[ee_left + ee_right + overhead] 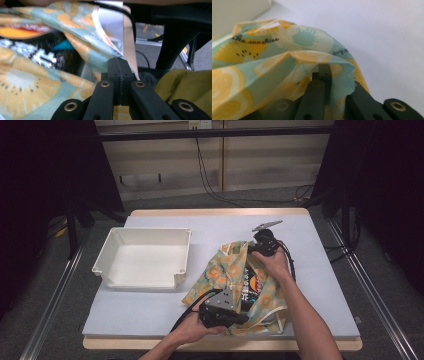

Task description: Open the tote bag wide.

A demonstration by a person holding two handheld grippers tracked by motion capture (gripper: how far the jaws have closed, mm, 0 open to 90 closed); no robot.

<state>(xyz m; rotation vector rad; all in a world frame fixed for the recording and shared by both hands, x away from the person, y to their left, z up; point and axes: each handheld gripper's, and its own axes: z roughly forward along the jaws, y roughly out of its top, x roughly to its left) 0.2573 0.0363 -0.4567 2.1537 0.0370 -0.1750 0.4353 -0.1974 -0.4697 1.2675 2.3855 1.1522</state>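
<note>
A thin bag printed with yellow citrus slices on pale teal lies on the grey mat, right of centre. A black printed item lies inside it, seen through the bag's mouth. My left gripper is at the bag's near edge, and in the left gripper view its jaws are shut on the bag's rim. My right gripper is at the bag's far edge. In the right gripper view it is shut on the film, which drapes over its jaws.
An empty white tray stands on the left half of the mat, close to the bag's left edge. Cables trail from both grippers. Dark stands and floor rails flank the table. Olive cloth lies below the table edge.
</note>
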